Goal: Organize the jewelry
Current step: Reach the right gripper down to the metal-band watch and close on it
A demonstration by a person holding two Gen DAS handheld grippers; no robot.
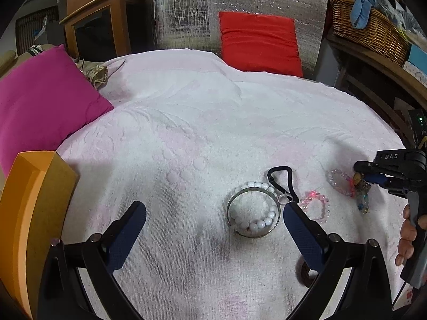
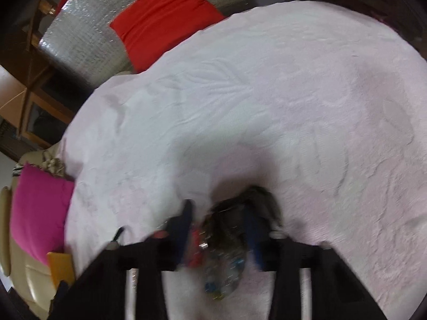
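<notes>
Hovering spread wide: left gripper (image 1: 214,214) just before silver bangle (image 1: 253,213). Pinching multicoloured bead bracelet (image 1: 363,192), right of bangle: right gripper (image 1: 359,177)

A lived-in home bedroom: towel-covered bed (image 1: 202,122), magenta pillow (image 1: 45,98), red pillow (image 1: 259,42), wicker basket (image 1: 371,32), wooden cabinet (image 1: 98,24).

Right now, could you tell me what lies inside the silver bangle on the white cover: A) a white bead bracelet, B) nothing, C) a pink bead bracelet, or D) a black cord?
A: the white bead bracelet curls within the silver bangle, ahead of the open left gripper.
</notes>
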